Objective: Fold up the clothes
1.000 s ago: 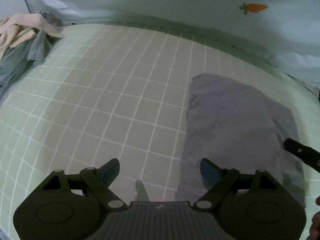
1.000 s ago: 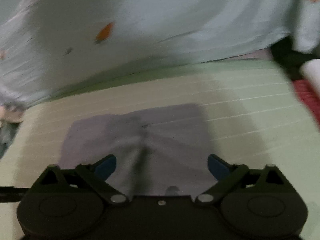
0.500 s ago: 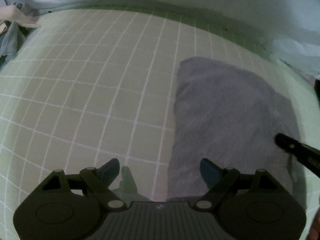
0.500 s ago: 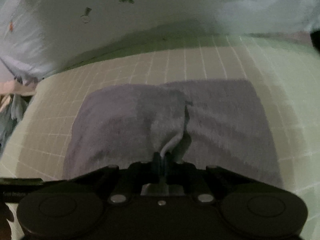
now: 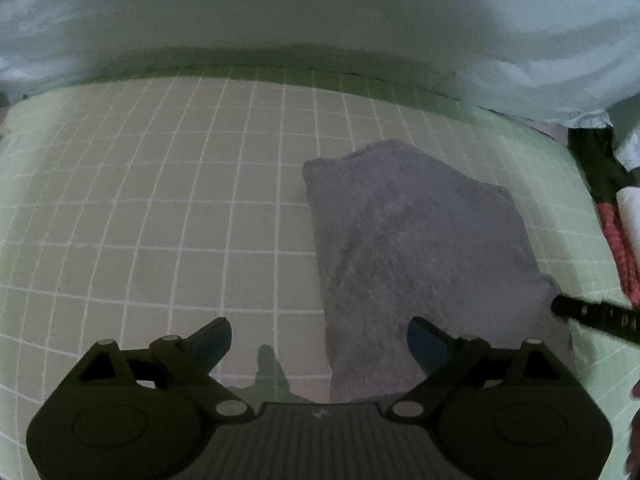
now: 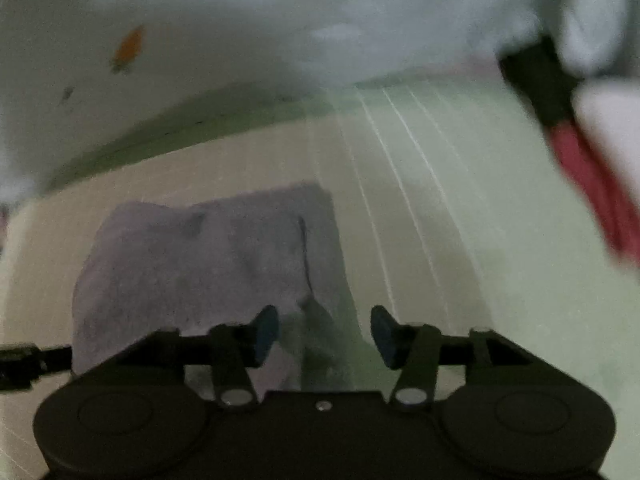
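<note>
A grey fleecy garment (image 5: 420,248) lies folded on the green checked bed sheet (image 5: 160,200), also in the right wrist view (image 6: 208,256). My left gripper (image 5: 320,340) is open and empty, low over the sheet at the garment's near left edge. My right gripper (image 6: 324,330) is open, its jaws apart over the garment's near right corner, holding nothing. One finger of the right gripper (image 5: 592,316) shows in the left wrist view at the garment's right edge. The right wrist view is blurred by motion.
A pale blue carrot-print sheet (image 5: 360,20) hangs along the far side of the bed. A red and white cloth (image 5: 620,248) and a dark item (image 5: 596,160) lie at the right edge, also in the right wrist view (image 6: 592,184).
My right gripper pinched the garment's fold half a second ago and has now let go and opened. The garment lies narrower, folded over. My left gripper stayed open and turned right.
</note>
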`<state>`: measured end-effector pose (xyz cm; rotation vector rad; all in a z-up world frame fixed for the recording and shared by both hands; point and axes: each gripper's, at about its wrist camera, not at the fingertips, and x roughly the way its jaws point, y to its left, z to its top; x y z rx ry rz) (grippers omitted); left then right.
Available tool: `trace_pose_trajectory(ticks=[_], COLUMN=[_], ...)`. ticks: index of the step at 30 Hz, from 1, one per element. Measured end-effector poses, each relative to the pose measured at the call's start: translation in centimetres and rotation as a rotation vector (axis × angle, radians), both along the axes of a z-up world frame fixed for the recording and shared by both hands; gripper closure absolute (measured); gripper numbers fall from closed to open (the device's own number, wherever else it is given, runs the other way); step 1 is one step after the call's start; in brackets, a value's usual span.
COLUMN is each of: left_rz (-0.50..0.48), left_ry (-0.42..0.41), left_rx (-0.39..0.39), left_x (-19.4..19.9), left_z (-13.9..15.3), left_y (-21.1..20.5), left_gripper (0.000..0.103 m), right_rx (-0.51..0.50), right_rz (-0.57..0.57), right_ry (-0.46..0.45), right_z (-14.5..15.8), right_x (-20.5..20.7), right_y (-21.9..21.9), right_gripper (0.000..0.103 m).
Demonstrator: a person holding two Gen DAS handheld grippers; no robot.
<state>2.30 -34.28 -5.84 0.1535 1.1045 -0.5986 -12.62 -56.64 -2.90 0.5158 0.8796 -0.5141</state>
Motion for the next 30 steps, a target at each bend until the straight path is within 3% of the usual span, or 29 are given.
trace_pose_trajectory(ticks=[2, 8, 14, 23, 25, 26, 30], left_rz=[0.013, 0.013, 0.007, -0.016, -0.021, -0.019, -0.026], left_ry=[0.036, 0.067, 0.072, 0.121, 0.14, 0.161, 0.233], left_rx=[-0.024, -0.061, -0.047, -0.105, -0.125, -0.143, -0.227], left_x=[0.6, 0.9, 0.8, 1.4, 1.6, 1.8, 2.0], left_z=[-0.3, -0.3, -1.0, -2.1, -2.4, -2.5, -3.1], left_y=[0.2, 0.5, 0.1, -0.5, -0.6, -0.7, -1.1], left_gripper=[0.007, 0.007, 0.004, 0.003, 0.003, 0.003, 0.005], right_rx=[0.034, 0.109, 0.091, 0.038, 0.011, -0.003, -0.008], right_rz=[-0.021, 0.002, 0.008, 0.063, 0.103, 0.123, 0.163], right_ry=[-0.005, -0.001, -0.001, 0.018, 0.02, 0.022, 0.018], right_z=[-0.8, -2.9, -2.6, -3.8, -3.7, -3.7, -3.4], right_x=[-0.7, -0.5, 0.1, 0.8, 1.1, 1.2, 1.6], right_y=[0.0, 1.3, 1.9, 2.6, 3.1, 3.4, 4.1], right_gripper=[0.022, 0.015, 0.014, 0.012, 0.019, 0.027, 0.076])
